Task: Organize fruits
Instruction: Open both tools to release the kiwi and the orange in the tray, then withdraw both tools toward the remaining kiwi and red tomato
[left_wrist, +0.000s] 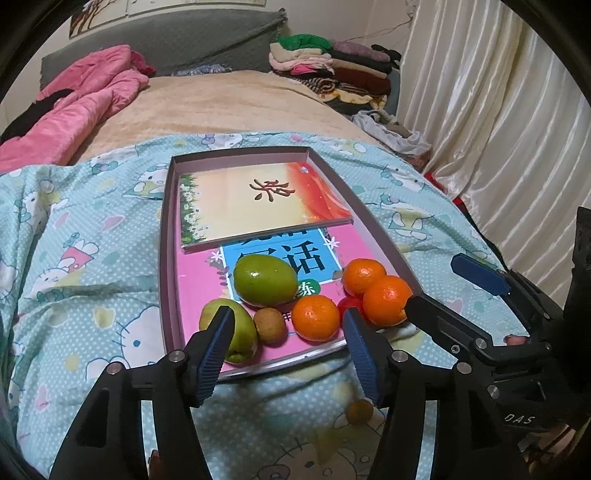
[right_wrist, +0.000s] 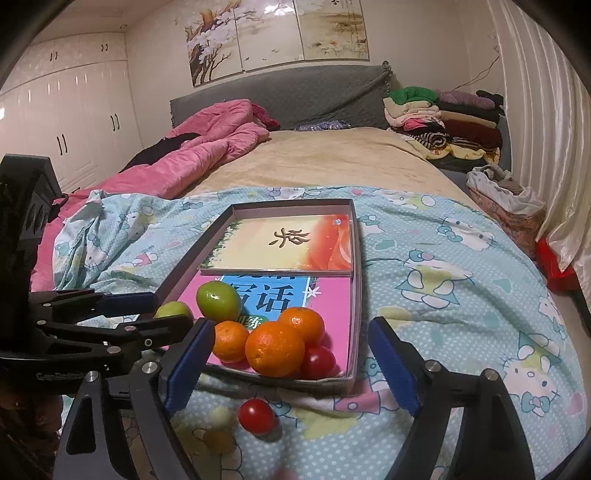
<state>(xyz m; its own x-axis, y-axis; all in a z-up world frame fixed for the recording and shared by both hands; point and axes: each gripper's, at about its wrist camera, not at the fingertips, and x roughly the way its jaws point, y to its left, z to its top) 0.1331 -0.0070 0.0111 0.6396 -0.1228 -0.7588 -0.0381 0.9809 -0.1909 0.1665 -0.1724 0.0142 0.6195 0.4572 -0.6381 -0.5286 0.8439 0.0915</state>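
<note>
A shallow grey box tray (left_wrist: 168, 236) (right_wrist: 355, 302) lies on the bed with two books in it. At its near end sit a big green fruit (left_wrist: 265, 280) (right_wrist: 218, 301), a smaller green fruit (left_wrist: 240, 336) (right_wrist: 173, 309), a brown kiwi-like fruit (left_wrist: 270, 325), three oranges (left_wrist: 316, 318) (right_wrist: 275, 349) and a red tomato (right_wrist: 318, 361). On the quilt in front of the tray lie another red tomato (right_wrist: 256, 415) and a small brown fruit (left_wrist: 359, 411) (right_wrist: 218, 439). My left gripper (left_wrist: 288, 354) is open and empty above the tray's near edge. My right gripper (right_wrist: 291, 365) is open and empty, over the tray's near right corner.
The bed has a blue cartoon-print quilt (right_wrist: 443, 295), a pink duvet (right_wrist: 207, 147) at back left and a stack of folded clothes (right_wrist: 443, 122) at back right. Curtains (left_wrist: 498, 110) hang along the right side. A small pale round thing (right_wrist: 221, 416) lies by the loose tomato.
</note>
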